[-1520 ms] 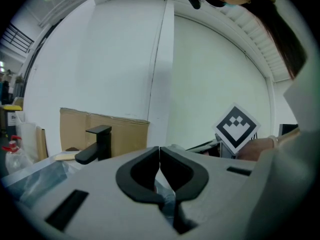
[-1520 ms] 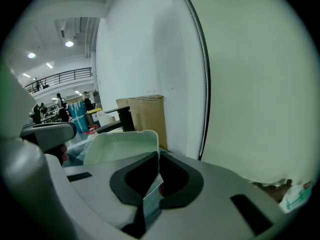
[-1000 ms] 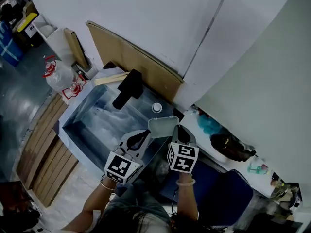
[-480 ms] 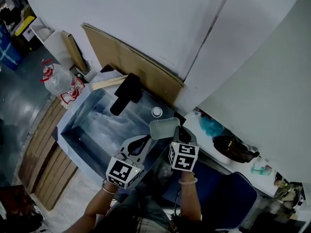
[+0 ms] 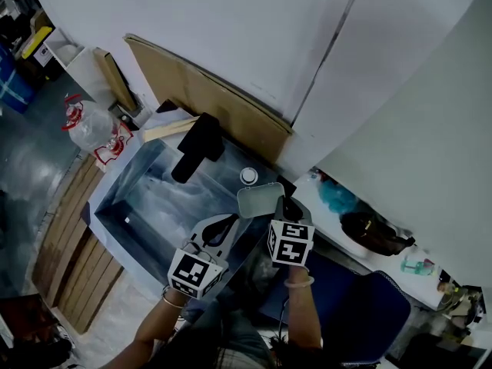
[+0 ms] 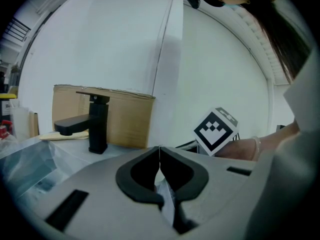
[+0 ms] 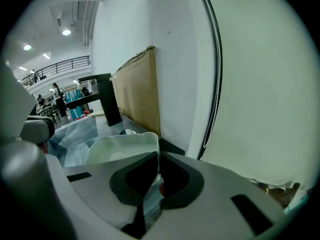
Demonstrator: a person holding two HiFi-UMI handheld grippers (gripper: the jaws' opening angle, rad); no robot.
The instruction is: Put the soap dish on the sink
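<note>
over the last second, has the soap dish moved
Yes, slightly: the soap dish, held by the right gripper, has edged toward the white cap.

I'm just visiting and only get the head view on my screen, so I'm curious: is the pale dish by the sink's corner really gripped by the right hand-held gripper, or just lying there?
Observer: Gripped. The right gripper view shows the right hand-held gripper with its jaws shut on the rim of the soap dish.
Visitor: Is the other one carrying anything?
Observer: No. In the left gripper view the left hand-held gripper has its tips together with nothing between them.
Visitor: And the black shape further back?
Observer: A faucet. Side-on, it has an upright post and a flat spout, in front of a cardboard sheet.
</note>
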